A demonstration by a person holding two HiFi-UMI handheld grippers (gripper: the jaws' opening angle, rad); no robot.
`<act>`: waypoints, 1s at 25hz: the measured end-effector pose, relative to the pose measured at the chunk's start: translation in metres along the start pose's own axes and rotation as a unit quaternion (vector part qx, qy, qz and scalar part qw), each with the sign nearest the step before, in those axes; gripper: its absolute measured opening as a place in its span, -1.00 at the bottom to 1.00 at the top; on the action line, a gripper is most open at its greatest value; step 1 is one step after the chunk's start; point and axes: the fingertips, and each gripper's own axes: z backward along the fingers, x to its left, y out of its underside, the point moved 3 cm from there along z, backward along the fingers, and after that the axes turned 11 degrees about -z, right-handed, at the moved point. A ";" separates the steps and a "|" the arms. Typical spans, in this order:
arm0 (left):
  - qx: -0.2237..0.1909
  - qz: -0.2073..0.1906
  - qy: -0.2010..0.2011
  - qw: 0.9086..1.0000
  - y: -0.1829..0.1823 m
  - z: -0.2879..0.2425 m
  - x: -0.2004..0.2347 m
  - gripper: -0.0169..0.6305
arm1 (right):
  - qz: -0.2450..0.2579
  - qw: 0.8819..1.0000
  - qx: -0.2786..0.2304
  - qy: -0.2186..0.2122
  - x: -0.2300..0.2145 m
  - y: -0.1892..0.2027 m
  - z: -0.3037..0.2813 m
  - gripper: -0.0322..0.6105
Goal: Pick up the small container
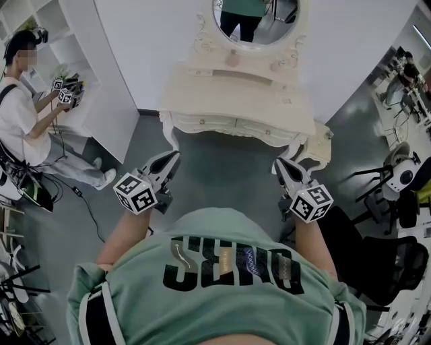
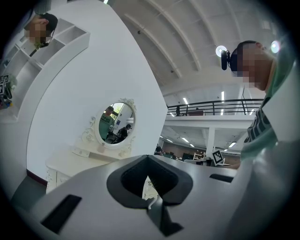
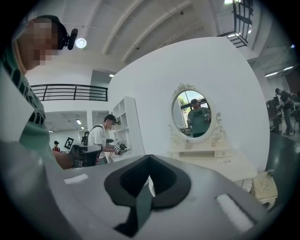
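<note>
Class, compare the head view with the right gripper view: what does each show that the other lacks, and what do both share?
Only the head view: the black chairs and a floor cable. Only the right gripper view: the balcony railing and ceiling beams. Both: the white dressing table, its oval mirror, and a person at the shelf.

white dressing table (image 1: pixel 232 91), oval mirror (image 1: pixel 256 19), grey floor (image 1: pixel 222 176)

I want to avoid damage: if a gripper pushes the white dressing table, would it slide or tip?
Probably heavy to push: the dressing table is wide, with drawers. Its thin curved legs on the smooth grey floor may let it slide. The oval mirror on top looks fragile, so a high push might rock it.
</note>
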 end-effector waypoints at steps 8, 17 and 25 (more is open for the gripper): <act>0.001 -0.001 0.000 1.000 0.004 -0.027 -0.026 -0.94 | 0.009 1.000 0.000 -0.008 -0.016 -0.009 0.020 -0.87; 0.004 0.001 -0.004 1.000 0.019 -0.060 -0.074 -0.94 | 0.014 0.999 0.011 -0.030 -0.045 -0.013 0.053 -0.87; 0.021 0.012 -0.009 1.000 0.028 -0.071 -0.064 -0.94 | -0.004 0.999 0.017 -0.041 -0.065 -0.004 0.039 -0.87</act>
